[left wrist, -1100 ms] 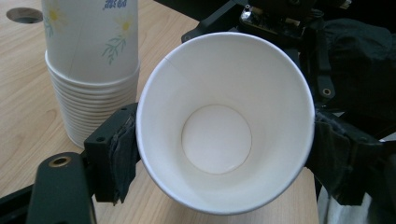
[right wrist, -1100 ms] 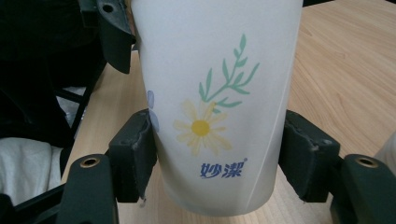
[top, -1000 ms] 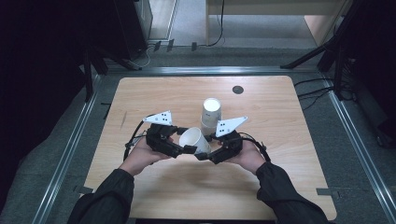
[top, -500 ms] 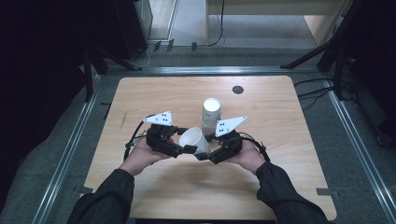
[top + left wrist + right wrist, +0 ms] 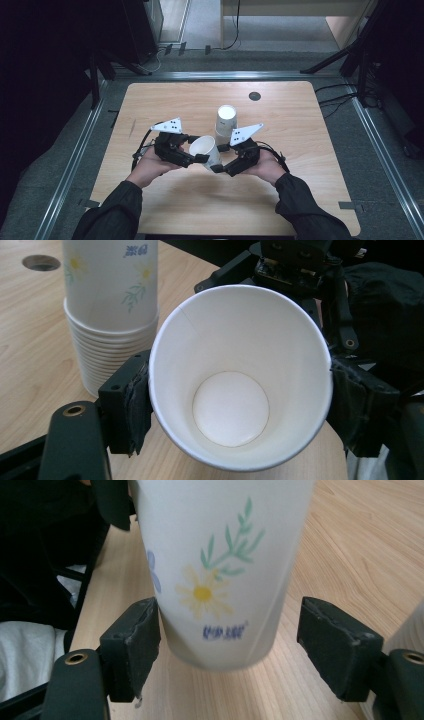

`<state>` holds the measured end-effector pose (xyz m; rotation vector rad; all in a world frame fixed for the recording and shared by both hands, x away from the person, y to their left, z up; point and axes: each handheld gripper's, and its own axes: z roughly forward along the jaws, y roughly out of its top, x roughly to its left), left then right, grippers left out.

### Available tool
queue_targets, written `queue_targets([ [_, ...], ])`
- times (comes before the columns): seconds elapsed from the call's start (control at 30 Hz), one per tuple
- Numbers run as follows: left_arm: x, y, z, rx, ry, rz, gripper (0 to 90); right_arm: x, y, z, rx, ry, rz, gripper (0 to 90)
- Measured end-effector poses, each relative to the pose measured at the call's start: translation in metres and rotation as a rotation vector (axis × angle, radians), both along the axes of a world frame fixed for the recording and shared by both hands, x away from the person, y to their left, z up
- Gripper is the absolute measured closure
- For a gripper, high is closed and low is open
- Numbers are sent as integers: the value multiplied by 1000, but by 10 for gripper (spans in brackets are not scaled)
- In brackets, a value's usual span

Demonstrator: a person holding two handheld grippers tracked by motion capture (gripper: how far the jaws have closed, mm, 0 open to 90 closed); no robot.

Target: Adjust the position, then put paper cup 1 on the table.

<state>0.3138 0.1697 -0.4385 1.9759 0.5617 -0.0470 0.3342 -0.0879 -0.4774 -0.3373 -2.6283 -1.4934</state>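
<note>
High view: at frame centre, a single paper cup (image 5: 205,148) tilted with its mouth toward the camera, held between the left gripper (image 5: 199,157) and the right gripper (image 5: 218,167). Just above and to the right, a stack of cups (image 5: 225,120) standing upside down on the table (image 5: 300,165). Forearms in dark sleeves (image 5: 112,212) entering from the bottom edge. Exact jaw contact too small to read here.

Left gripper view: cup (image 5: 240,377) at centre, seen straight down its white inside, both pads pressed on its wall just under the rim, so clamped on it. Stack (image 5: 112,315) in the upper left, top cut off by the frame edge. Right gripper (image 5: 300,260) across the top, dark and partly hidden behind the rim.

Right gripper view: flowered cup wall (image 5: 220,570) between the jaws, which have just been opening; left pad at or nearly at the paper, right pad clearly apart, so spread and no longer gripping. Cup mouth cut off above.

Judging by this: one cup separated from the stack and in the left gripper's sole hold; setting it down likely left.
</note>
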Motion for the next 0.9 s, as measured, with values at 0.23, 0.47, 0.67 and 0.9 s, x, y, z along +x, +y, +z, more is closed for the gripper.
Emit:
queue_targets([
  [0.23, 0, 8, 3, -4, -12, 23, 227, 1, -8, -1, -33, -4, -34, 257],
  [0.47, 0, 14, 5, 15, -15, 50, 227, 0, -20, -1, -58, -25, -63, 260],
  [0.67, 1, 20, 5, 37, -30, 78, 227, -2, -32, -1, -74, -66, -99, 282],
  [0.9, 2, 28, 5, 66, -41, 111, 228, -2, -46, 0, -70, -65, -140, 285],
])
